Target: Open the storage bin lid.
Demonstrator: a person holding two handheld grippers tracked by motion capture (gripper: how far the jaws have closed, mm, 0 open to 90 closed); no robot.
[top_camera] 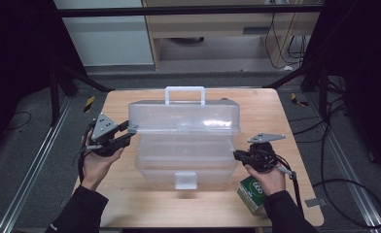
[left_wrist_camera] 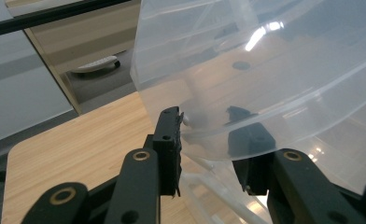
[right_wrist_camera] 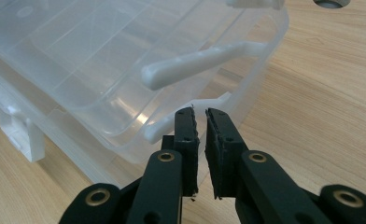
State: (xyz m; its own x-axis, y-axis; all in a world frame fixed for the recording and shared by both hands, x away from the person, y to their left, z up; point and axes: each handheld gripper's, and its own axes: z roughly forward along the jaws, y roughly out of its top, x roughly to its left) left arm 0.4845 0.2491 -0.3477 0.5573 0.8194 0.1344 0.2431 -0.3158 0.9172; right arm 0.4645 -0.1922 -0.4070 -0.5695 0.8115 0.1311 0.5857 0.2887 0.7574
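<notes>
At the lower right of the high view, the green box (top_camera: 253, 193) sits partly hidden behind the person's right hand (top_camera: 270, 178).

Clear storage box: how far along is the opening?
Done: the lid is raised off the base. In hand: the left gripper clamps the lid's edge; the right gripper, jaws nearly shut, sits at the base's rim. Left: swinging the lid fully back.

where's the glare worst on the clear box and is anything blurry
Left gripper view: a bright streak of glare on the raised lid, and the cabinet behind looks soft. High view: a smaller white reflection on the lid; the surroundings fall into deep shadow. Right gripper view: even light on the box, only mild sheen; the jaws near the camera are slightly soft.
</notes>
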